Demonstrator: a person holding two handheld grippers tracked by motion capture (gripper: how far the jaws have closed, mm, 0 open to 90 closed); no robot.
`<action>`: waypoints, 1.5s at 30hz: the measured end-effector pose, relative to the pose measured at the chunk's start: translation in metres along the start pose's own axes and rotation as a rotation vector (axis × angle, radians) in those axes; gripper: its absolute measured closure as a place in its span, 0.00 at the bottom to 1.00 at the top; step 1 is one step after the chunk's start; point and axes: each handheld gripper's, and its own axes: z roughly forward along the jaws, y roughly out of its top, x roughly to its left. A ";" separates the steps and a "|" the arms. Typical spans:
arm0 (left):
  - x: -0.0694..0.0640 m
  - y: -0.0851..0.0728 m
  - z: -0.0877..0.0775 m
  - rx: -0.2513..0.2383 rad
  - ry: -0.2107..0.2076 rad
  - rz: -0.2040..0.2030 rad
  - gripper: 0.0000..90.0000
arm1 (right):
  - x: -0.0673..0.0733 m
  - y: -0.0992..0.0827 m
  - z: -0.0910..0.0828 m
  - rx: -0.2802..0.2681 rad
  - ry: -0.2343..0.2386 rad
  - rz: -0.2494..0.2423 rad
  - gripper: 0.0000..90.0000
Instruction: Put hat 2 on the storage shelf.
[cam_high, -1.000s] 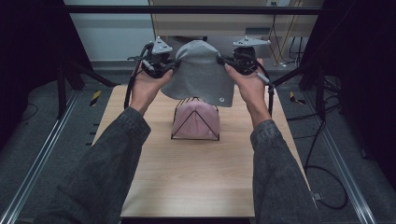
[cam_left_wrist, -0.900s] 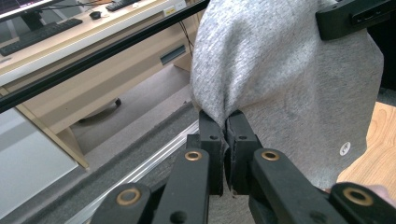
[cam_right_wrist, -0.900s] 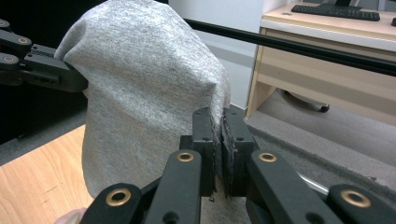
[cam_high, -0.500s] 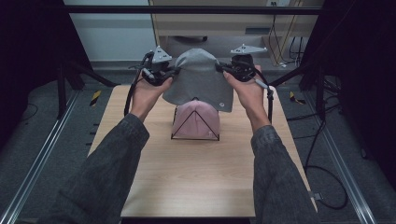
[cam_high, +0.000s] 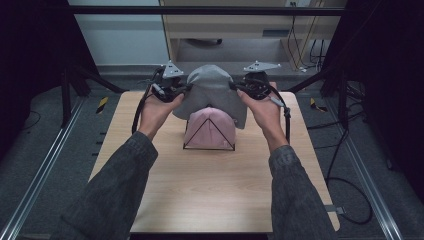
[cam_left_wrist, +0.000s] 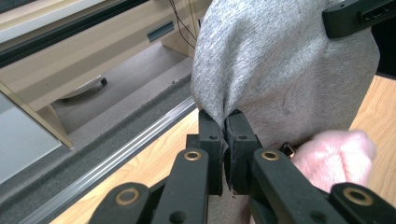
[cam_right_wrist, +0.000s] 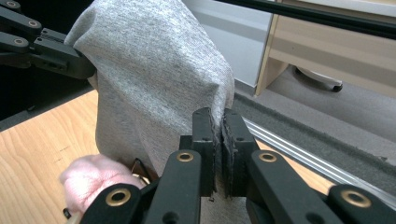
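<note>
Grey knit hat (cam_high: 212, 95), soft marled fabric, held stretched between our two grippers above the far half of the table (cam_high: 210, 200). We read the step in hand as lowering it over the pink hat (cam_high: 210, 127) that already sits on the black wire stand (cam_high: 209, 145).

Left gripper (cam_high: 186, 89): jaws closed on the hat's left edge; in the left gripper view the pads pinch a gathered fold of grey cloth (cam_left_wrist: 224, 116) with no gap between them.

Right gripper (cam_high: 232, 86): jaws likewise clamped on the opposite edge; the right gripper view shows the fabric (cam_right_wrist: 159, 79) pulled taut from the pads (cam_right_wrist: 205, 135) across to the other gripper (cam_right_wrist: 70, 58).

Position: the grey hat hangs directly over the pink one, its lower hem overlapping the pink crown in the high view; whether cloth touches cloth there we cannot tell. The stand sits centred on the wooden table, just nearer to us than the grippers.

Handling notes, as our judgement:
- We would keep both grips firm and level, so the opening stays spread wide and the hem does not fold under.
- We would bring both hands down together, centred on the pink crown; one side leading would likely drag the hat askew or nudge the light wire frame.
- We would hold the hem clear of the frame's upper point until the crown is inside.
- We would release only once the hem sits low around the pink hat on both sides.
</note>
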 end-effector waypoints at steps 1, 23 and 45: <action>-0.001 -0.002 0.000 0.001 -0.002 -0.003 0.97 | 0.000 0.000 0.000 0.000 0.000 0.000 0.95; -0.012 -0.029 0.005 0.049 -0.032 0.005 0.97 | 0.004 -0.033 0.014 0.066 0.011 0.002 0.94; -0.012 -0.057 0.015 0.100 -0.036 -0.022 0.96 | 0.008 -0.053 0.025 0.115 0.004 -0.001 0.94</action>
